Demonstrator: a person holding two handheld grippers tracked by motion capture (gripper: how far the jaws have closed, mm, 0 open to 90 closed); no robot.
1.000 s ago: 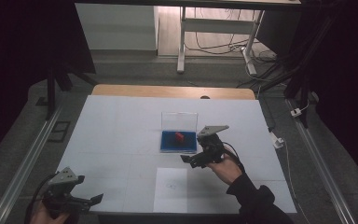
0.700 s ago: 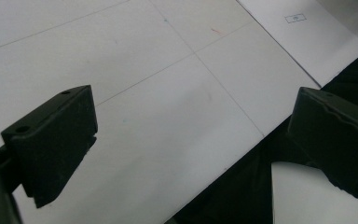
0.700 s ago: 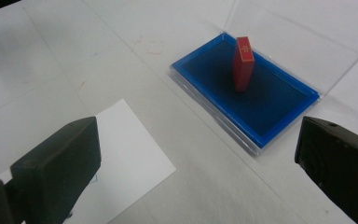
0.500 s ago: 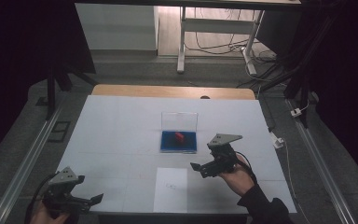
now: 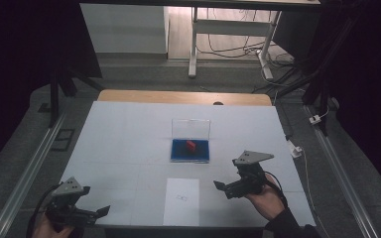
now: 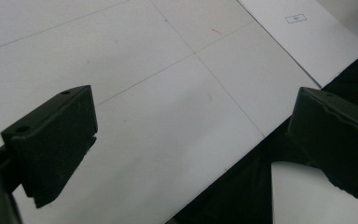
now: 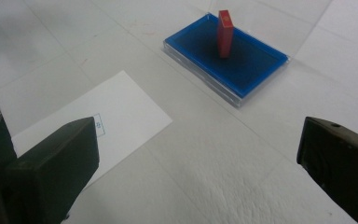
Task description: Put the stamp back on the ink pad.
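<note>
Red block standing upright on the blue base of a clear case, in the upper centre of the right gripper view; in the high view the block sits at mid-frame on that base, with the transparent lid raised behind it. The case rests on the white table. Below it in the high view, at lower centre, lies a white paper sheet bearing a small printed mark. Right gripper, lower right of the high view, held in a hand: jaws spread wide, empty, well apart from the case and just beside the sheet. Left gripper, lower left corner of the high view, at the near table edge: jaws likewise spread and empty. In the left gripper view the sheet appears at upper right.
</note>
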